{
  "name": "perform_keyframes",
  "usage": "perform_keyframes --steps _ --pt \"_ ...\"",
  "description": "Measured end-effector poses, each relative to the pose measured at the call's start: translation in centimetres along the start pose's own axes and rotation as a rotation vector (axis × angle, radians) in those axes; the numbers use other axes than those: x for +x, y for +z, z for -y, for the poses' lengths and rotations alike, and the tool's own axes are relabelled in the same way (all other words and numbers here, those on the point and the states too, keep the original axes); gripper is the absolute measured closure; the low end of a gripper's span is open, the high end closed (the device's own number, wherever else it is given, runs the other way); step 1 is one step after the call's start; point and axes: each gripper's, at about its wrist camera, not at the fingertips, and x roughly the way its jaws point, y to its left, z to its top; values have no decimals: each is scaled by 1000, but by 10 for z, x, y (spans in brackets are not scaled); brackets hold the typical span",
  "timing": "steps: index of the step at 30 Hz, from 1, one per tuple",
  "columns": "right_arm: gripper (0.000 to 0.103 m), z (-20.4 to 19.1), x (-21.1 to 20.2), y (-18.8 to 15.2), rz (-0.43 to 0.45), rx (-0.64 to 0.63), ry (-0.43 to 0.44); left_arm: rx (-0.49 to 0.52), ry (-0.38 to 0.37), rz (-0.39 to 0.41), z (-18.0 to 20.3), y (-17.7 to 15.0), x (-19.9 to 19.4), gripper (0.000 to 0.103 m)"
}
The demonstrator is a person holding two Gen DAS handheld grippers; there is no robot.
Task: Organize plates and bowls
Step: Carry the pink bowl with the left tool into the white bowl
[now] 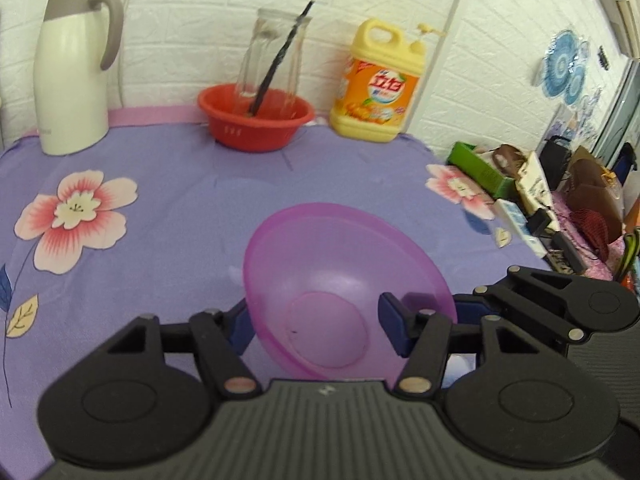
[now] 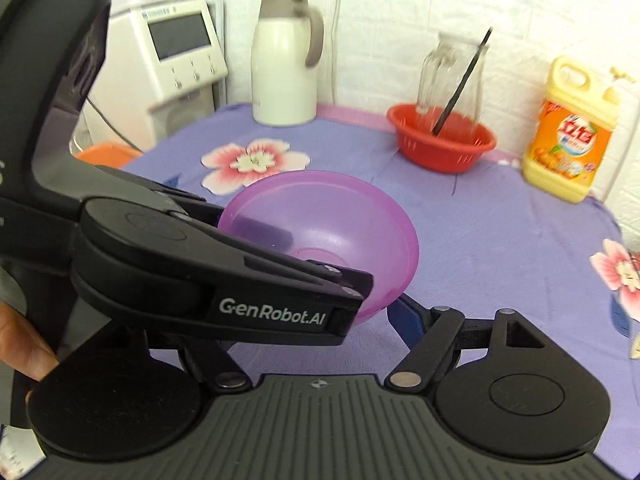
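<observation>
A translucent purple bowl (image 1: 344,280) sits on the lilac flowered tablecloth (image 1: 160,208). My left gripper (image 1: 316,320) straddles its near wall: one blue pad is inside the bowl, the other outside on the left, with a wide gap between them. In the right wrist view the bowl (image 2: 332,220) lies ahead, and the left gripper's black body (image 2: 224,276) crosses in front of it. My right gripper (image 2: 320,328) is open just short of the bowl's near side; its left finger is hidden behind the left gripper.
At the back stand a white thermos jug (image 1: 72,76), a red basket (image 1: 256,116) holding a glass jar with a black straw, and a yellow detergent bottle (image 1: 380,84). Boxes and clutter (image 1: 540,200) lie past the table's right edge. A white appliance (image 2: 168,60) stands left.
</observation>
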Motion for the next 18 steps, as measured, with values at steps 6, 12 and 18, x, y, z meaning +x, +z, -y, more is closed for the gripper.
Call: perform_keyframes --steps 6,12,18 --pt "0 -10 -64 -27 42 -23 -57 -15 -69 27 45 -24 -38 42" --pt "0 -14 -124 -77 79 51 -93 8 -124 21 92 -68 -67 42" --pt "0 -29 -159 -131 44 92 -127 5 -179 -11 127 -119 -82 40"
